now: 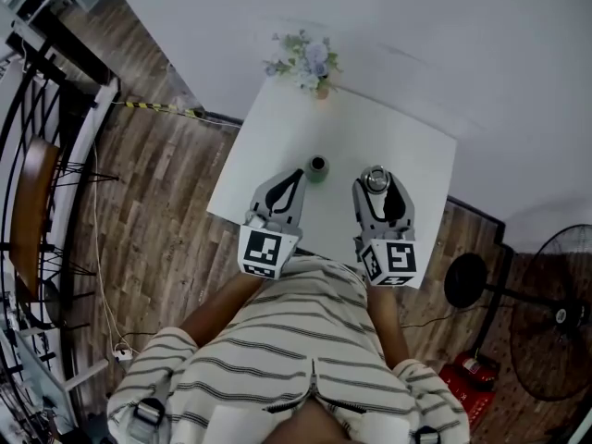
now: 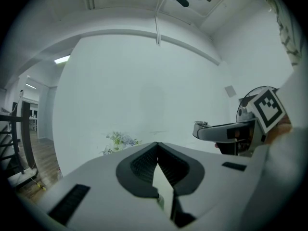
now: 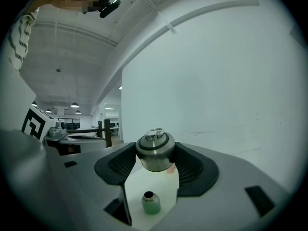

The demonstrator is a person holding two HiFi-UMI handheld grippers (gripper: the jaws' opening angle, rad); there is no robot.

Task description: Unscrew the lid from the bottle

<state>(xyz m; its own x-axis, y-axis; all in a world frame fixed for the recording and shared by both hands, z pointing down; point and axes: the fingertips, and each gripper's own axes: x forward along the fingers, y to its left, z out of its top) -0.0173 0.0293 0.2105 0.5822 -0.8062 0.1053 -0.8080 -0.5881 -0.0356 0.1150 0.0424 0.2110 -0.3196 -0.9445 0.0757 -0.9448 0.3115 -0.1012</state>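
A small green bottle (image 1: 317, 167) stands upright with its mouth uncovered on the white table (image 1: 407, 146). In the right gripper view the bottle (image 3: 150, 202) shows below and beyond the jaws. My right gripper (image 1: 375, 178) is shut on the round metal lid (image 3: 155, 151), held off the bottle to its right, clear of the tabletop. The lid (image 1: 375, 179) glints between the pads in the head view. My left gripper (image 1: 297, 176) is shut with nothing in it, its tips just left of the bottle. In the left gripper view its jaws (image 2: 158, 150) meet, and the bottle is hidden.
A vase of pale flowers (image 1: 305, 63) stands at the table's far edge. A standing fan (image 1: 546, 313) and a red object (image 1: 467, 377) are on the floor at the right. A chair (image 1: 28, 211) and railings are at the left. The person's striped shirt fills the near side.
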